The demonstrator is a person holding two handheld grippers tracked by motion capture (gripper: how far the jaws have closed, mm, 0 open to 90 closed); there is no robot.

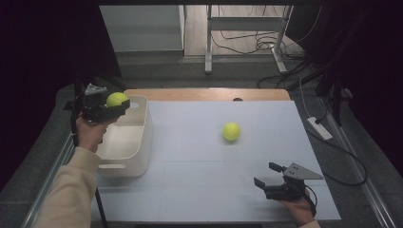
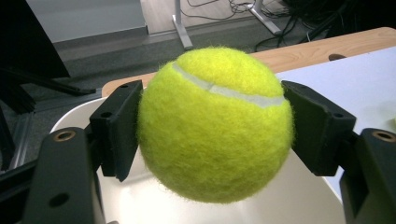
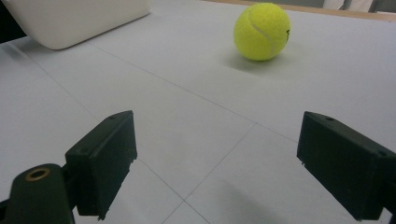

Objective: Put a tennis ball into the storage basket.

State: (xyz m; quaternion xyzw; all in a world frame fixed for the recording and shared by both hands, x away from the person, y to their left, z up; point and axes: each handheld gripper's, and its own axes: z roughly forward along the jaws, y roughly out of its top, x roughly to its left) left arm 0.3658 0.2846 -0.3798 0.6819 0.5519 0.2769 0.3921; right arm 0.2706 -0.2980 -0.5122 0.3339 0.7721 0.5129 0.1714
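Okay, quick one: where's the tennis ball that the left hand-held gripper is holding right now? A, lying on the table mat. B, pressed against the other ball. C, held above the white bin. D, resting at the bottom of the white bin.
C: the left hand-held gripper clamps the tennis ball between its jaws, with the white bin open below it; the other ball lies apart on the mat.

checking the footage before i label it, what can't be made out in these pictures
- Inside of the white bin: in the left gripper view the held tennis ball covers most of it; in the high view the left gripper hides the far corner.
- Print on the second tennis ball: a dark mark in the right gripper view, too small to read.
- Right hand: cut off by the high view's bottom edge.
- Room beyond the table: too dark at both sides.
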